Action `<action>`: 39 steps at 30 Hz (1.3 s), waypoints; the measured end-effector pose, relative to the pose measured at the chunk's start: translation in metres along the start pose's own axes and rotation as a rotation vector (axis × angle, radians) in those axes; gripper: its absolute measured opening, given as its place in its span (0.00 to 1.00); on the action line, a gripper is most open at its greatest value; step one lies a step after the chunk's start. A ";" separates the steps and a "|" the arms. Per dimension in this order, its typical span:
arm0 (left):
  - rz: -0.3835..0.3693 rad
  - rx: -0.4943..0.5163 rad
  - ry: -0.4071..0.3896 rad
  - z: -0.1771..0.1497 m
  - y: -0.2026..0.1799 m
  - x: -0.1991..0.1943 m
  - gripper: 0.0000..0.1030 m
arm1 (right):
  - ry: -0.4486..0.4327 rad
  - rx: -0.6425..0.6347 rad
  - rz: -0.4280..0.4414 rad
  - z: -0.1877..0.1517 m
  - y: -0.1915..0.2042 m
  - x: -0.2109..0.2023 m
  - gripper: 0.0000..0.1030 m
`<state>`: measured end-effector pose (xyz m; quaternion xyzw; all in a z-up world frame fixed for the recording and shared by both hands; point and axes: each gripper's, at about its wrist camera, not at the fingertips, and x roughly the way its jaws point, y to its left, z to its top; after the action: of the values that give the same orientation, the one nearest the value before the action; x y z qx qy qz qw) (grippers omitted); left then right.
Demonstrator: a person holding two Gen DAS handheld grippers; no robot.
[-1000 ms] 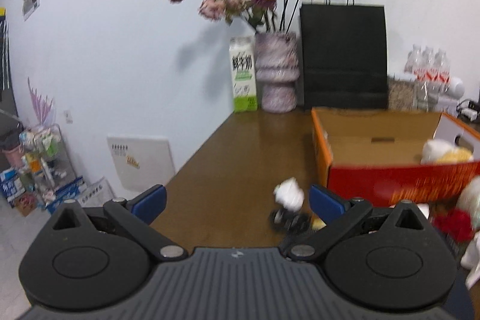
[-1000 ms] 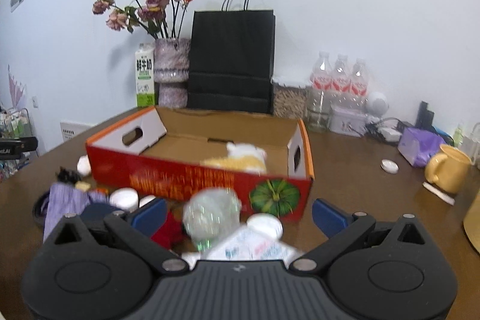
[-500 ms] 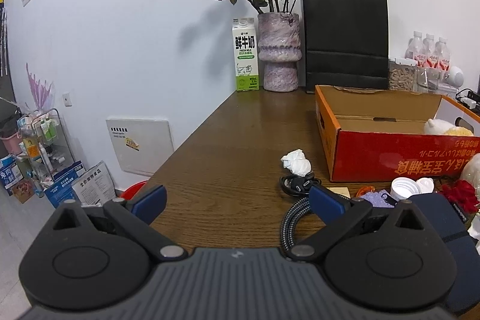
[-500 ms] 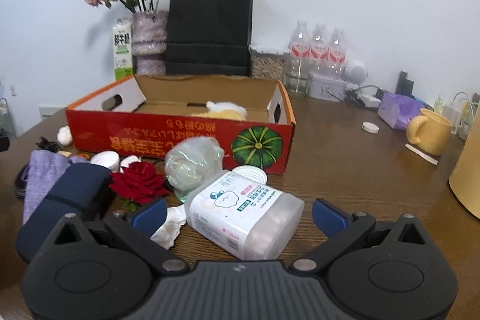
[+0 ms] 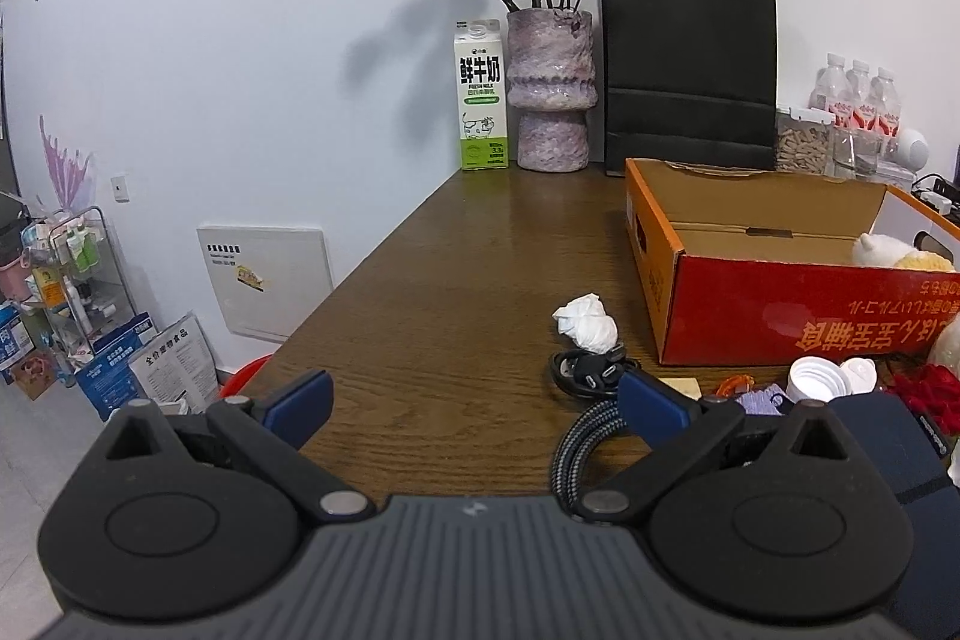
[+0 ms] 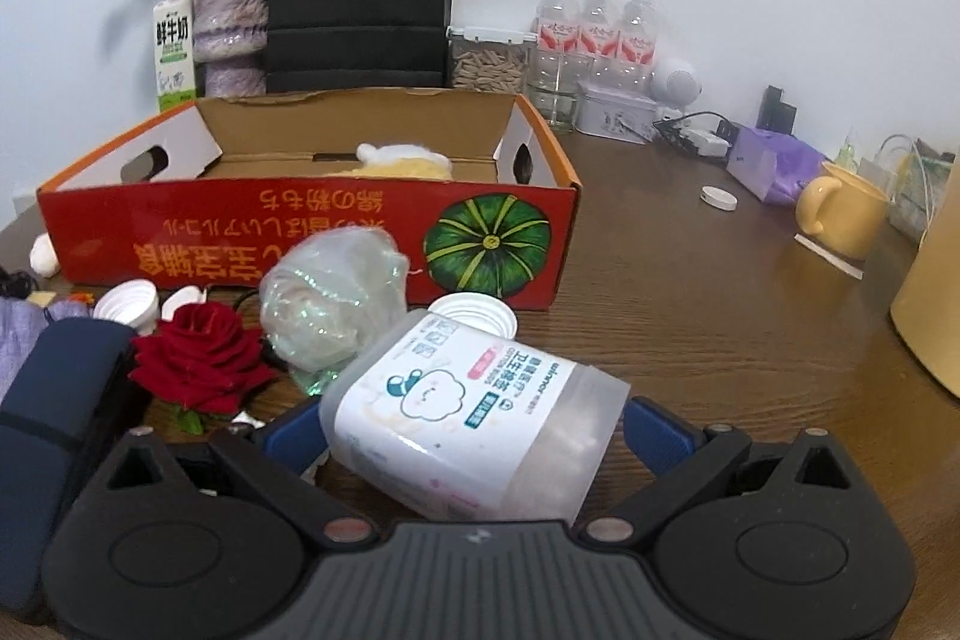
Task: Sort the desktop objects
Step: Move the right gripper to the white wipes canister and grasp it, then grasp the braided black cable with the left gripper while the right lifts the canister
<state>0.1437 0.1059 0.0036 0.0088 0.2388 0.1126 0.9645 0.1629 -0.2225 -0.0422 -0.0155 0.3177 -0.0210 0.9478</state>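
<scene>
Closing in over the last half second, my right tongs (image 6: 471, 430) have come forward so that the translucent plastic cotton-swab jar with the white printed label (image 6: 474, 418) now lies on its side between the blue fingertips (image 6: 657, 439), where before it lay well ahead of them. These tongs are spread wide, one fingertip at each end of the jar, not yet pressing it as far as I can tell. Just beyond the jar lie a white ribbed lid (image 6: 474, 313), a crumpled clear plastic bag (image 6: 333, 304) and a red fabric rose (image 6: 201, 361), all in front of the long red-and-orange cardboard box (image 6: 300, 226), which holds a pale plush toy (image 6: 399, 160).

My left tongs (image 5: 474, 403) have hardly shifted; they stand apart over the dark brown wooden surface (image 5: 456, 280), gripping nothing, with a braided grey cable (image 5: 579, 445) beside the right fingertip and a crumpled white tissue (image 5: 585, 322) further ahead, near the box's end.

By my reading, the sorting is at an early stage: most clutter sits outside the box, and the jar looks like the next item to go. Its smooth, rounded wall may slip or roll unless the squeeze lands square across its ends.
</scene>
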 end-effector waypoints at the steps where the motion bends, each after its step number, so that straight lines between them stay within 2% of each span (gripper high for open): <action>1: -0.004 0.000 0.002 0.000 -0.001 0.001 1.00 | 0.000 0.008 0.009 0.000 -0.003 0.000 0.99; 7: -0.012 0.013 0.034 -0.002 -0.008 0.012 1.00 | -0.014 0.020 0.055 -0.001 -0.013 -0.001 0.98; 12: -0.001 0.018 0.072 -0.007 -0.009 0.020 1.00 | -0.023 0.022 0.057 -0.003 -0.018 -0.003 0.98; 16: -0.040 0.053 0.086 -0.011 -0.014 0.015 1.00 | -0.025 0.022 0.065 -0.005 -0.020 -0.005 0.98; 21: -0.122 0.086 0.097 -0.014 -0.028 0.012 1.00 | -0.030 0.026 0.069 -0.006 -0.023 -0.006 0.99; 25: -0.159 0.100 0.085 -0.014 -0.038 0.008 1.00 | -0.033 0.025 0.073 -0.008 -0.024 -0.007 0.99; 36: -0.152 0.102 0.115 -0.018 -0.046 0.016 1.00 | -0.030 0.017 0.092 -0.012 -0.027 -0.007 0.98; 39: -0.166 0.103 0.105 -0.017 -0.046 0.012 1.00 | -0.019 0.020 0.101 -0.014 -0.027 -0.005 0.95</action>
<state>0.1560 0.0627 -0.0204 0.0325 0.2942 0.0203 0.9550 0.1497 -0.2499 -0.0486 0.0099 0.3090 0.0239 0.9507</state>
